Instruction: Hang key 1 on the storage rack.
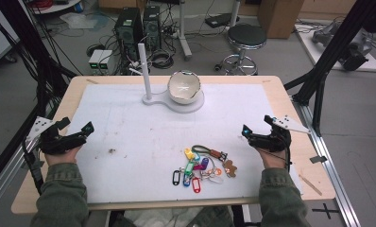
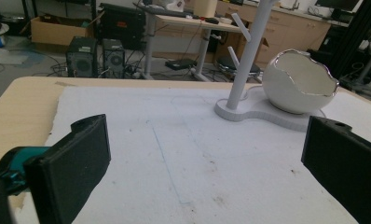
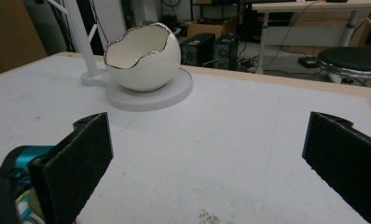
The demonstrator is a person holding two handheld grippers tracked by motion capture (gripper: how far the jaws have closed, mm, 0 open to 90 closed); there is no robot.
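Both hands are hovering at the edges of the white mat and nothing is being carried. The left tongs are standing wide apart, gripping nothing, well away at the left edge; in the left gripper view the black jaws are framing bare mat. The right tongs are likewise spread and gripping nothing, sitting near the right edge.

The pile of key tags is lying in a tangle at the near middle of the counter, nearer the right tongs than the left, and neither pair is touching it. So the work is looking like it is only starting: everything is waiting on the mat, not one tag lifted.

At the far side, the white peg stand is rising from its base, and the egg-shaped bowl is sitting on the same base just beside the post. The bowl is looking empty in the right gripper view. Nothing is blocking the path across the mat; the tangle of rings and cords itself seems the likely snag, since tags may come up together.
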